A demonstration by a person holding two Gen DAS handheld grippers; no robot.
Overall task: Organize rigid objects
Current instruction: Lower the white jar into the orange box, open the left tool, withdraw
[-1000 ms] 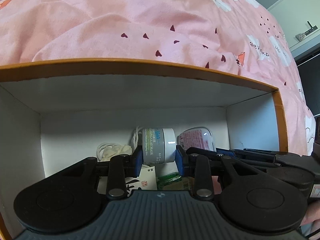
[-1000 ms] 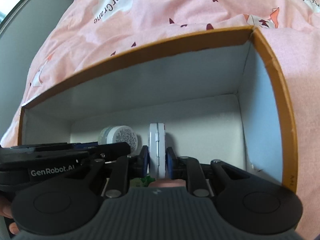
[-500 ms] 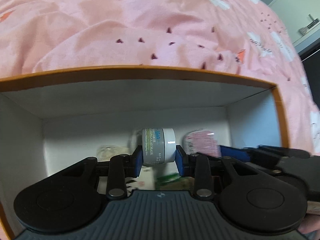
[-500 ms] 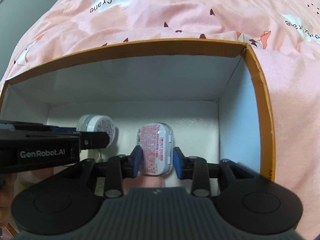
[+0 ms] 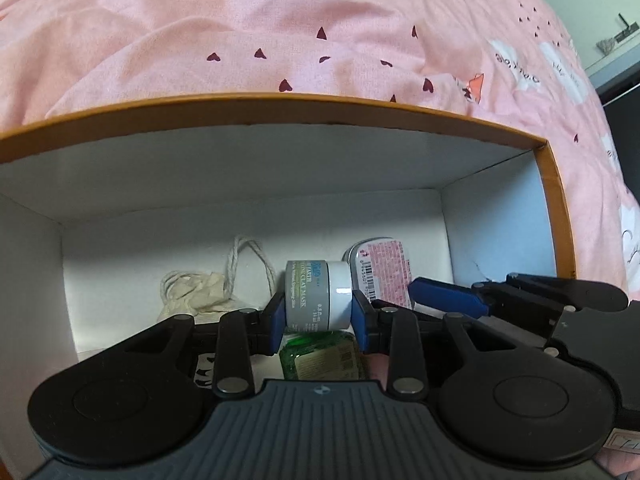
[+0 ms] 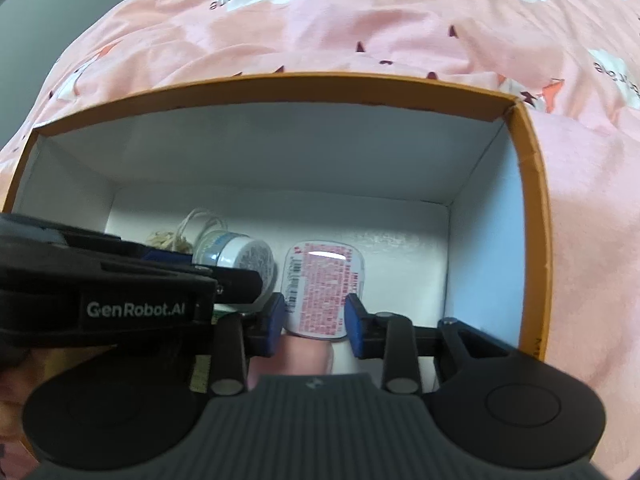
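Right wrist view into orange-rimmed box [image 6: 532, 216], white interior. Right gripper [image 6: 315, 322] blue pads flank pink-labelled tin [image 6: 322, 288]; contact not resolvable, slight gaps visible on both sides. Small jar [image 6: 236, 252] lies left of tin, held by left gripper [image 6: 192, 270]. String bundle [image 6: 176, 234] left of jar.

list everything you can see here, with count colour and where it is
box: 1, orange rim, white inside, lying on the bedsheet
bedsheet: 1, pink, printed, behind the box
clay mask jar: 1, grey with white lid, between the left claw's pads
tin: 1, pink label, box floor, between the right claw's pads
drawstring pouch: 1, cream, box's left rear
green bottle: 1, under the jar
left claw: 1, black with blue pads, shut on the jar
right claw: 1, black with blue pads, open around the tin
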